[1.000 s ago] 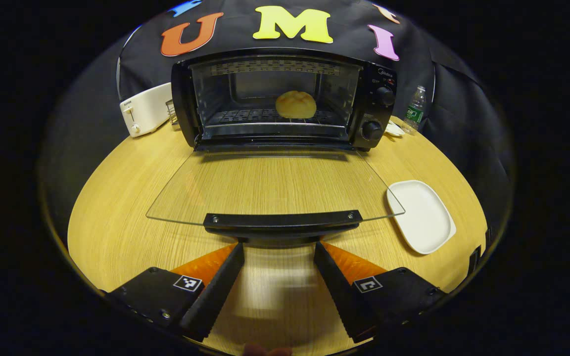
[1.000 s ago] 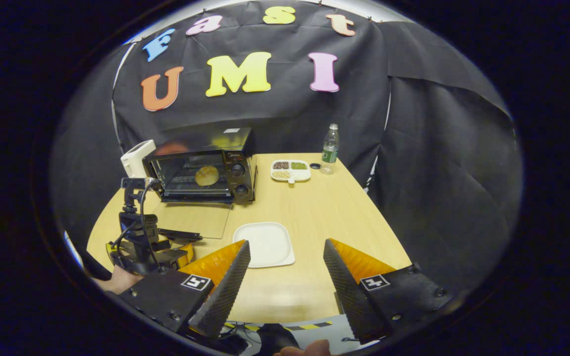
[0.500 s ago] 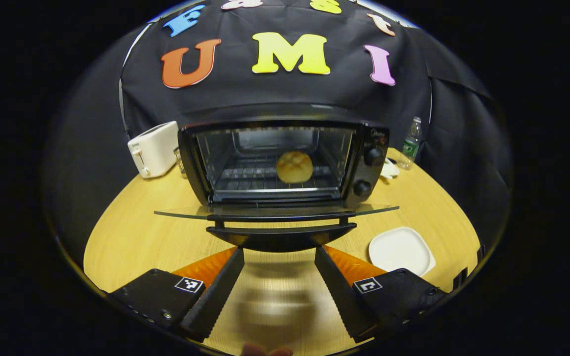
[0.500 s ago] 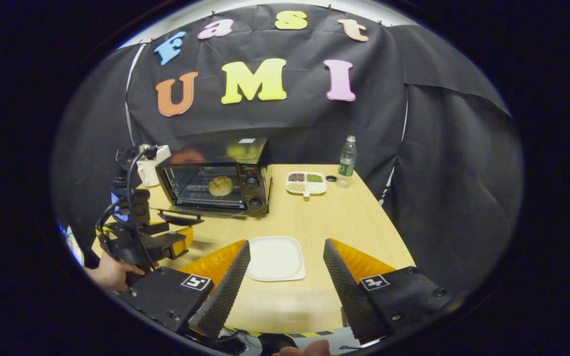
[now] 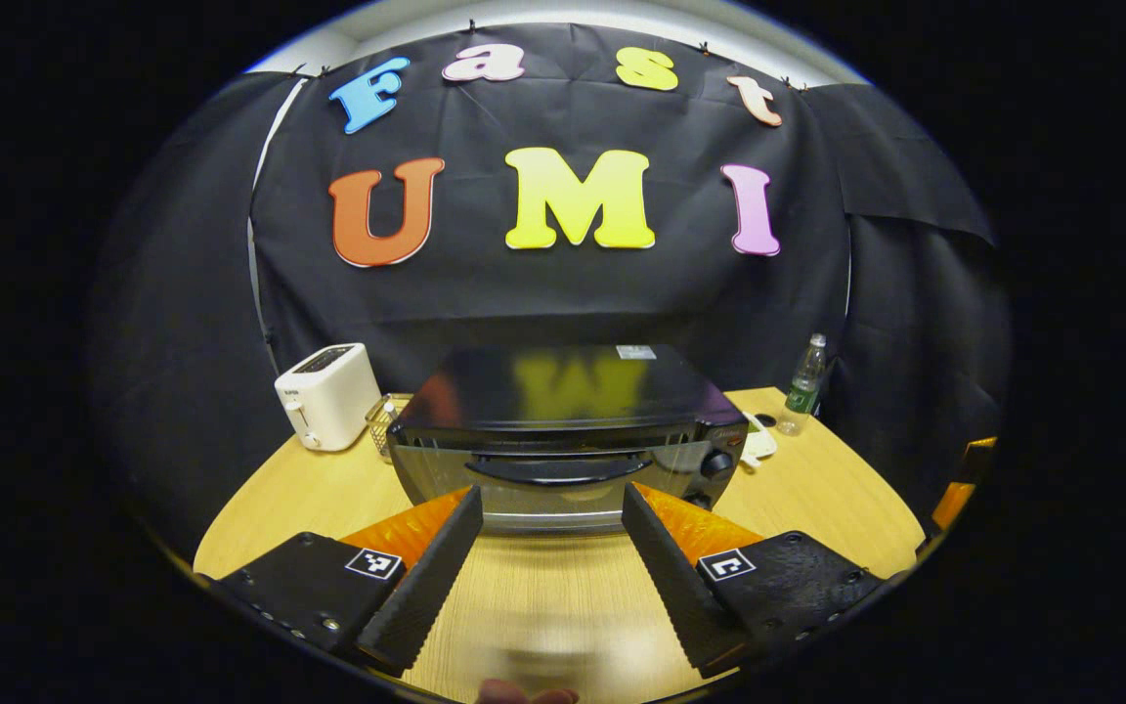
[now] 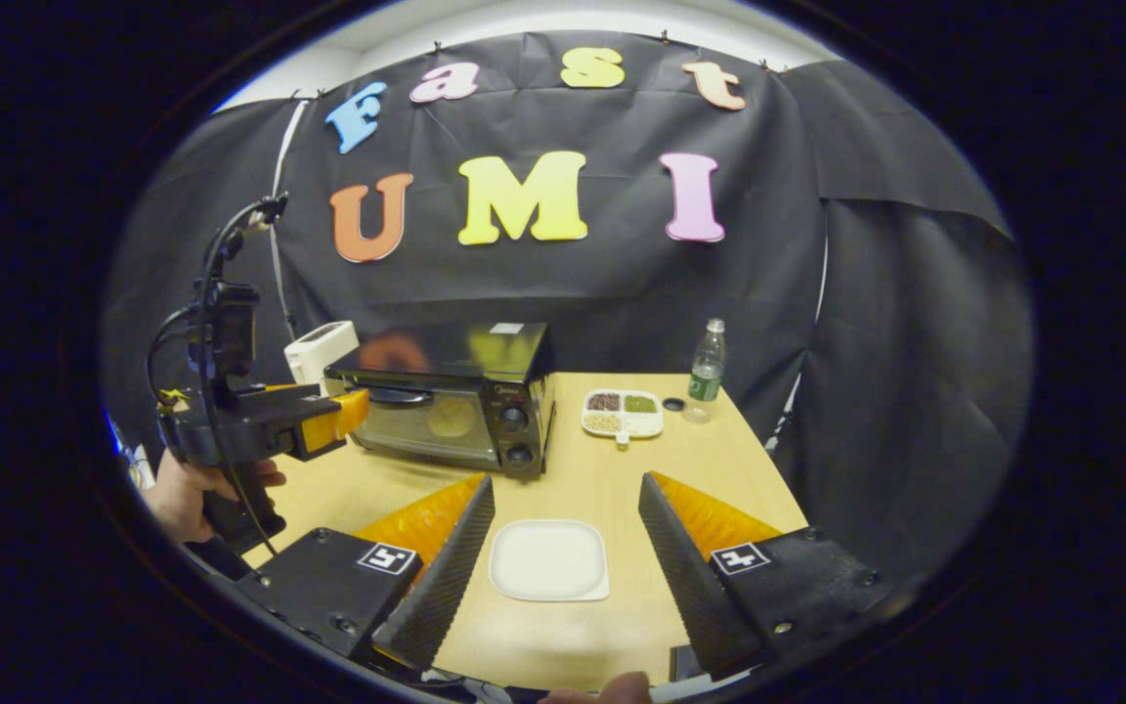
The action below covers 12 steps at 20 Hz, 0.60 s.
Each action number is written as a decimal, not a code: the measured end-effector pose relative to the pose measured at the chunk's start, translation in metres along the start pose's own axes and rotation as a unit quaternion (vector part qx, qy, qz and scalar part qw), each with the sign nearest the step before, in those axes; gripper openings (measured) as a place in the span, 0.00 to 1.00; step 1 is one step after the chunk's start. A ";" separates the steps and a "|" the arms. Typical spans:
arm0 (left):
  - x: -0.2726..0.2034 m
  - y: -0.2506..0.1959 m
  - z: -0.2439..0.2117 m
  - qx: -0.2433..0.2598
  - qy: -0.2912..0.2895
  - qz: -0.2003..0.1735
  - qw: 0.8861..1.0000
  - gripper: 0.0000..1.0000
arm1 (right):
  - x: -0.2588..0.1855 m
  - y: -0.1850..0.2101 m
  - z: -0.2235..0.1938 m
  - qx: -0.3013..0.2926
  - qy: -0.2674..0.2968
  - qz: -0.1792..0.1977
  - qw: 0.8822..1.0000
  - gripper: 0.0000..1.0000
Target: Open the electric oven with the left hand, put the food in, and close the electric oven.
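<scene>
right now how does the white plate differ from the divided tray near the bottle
The white plate is bare, while the divided tray holds fillings of different colours in its compartments. The white plate lies near the table's front edge, between the right gripper fingers in the right gripper view; the divided tray sits far back, between the oven and the bottle. Both are white, rounded-corner dishes resting flat on the wooden table.

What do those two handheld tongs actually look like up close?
Each tongs has two wedge-shaped fingers with ridged inner faces, fixed to black blocks that carry small square black-and-white markers. In the right gripper view, the left tongs has a black pistol-style body with a camera on a post above it and thin black cables looping down. The right tongs shows the same fingers and markers.
</scene>
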<state>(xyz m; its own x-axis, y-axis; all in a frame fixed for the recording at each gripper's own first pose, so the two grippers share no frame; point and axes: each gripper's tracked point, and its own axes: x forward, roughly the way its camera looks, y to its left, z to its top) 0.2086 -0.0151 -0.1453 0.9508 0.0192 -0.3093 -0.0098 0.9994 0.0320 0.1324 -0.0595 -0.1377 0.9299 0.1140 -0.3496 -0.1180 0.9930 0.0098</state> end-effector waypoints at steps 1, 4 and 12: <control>-0.009 -0.001 0.009 0.000 -0.010 0.002 1.000 0.95 | 0.001 0.004 0.003 -0.004 -0.003 0.007 1.000 0.96; -0.043 -0.002 0.038 -0.009 -0.039 0.000 0.999 0.94 | 0.000 0.015 0.015 -0.004 -0.020 0.018 1.000 0.96; -0.182 0.034 0.089 -0.016 -0.115 -0.003 0.993 0.94 | -0.071 0.068 0.064 -0.005 -0.100 0.009 0.995 0.98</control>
<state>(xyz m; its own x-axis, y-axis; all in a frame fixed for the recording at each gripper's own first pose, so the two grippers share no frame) 0.0628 0.0131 -0.0029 0.9964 0.0092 -0.0839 -0.0093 1.0000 -0.0004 0.0808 0.0018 -0.0527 0.9782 0.1360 -0.1570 -0.1369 0.9906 0.0049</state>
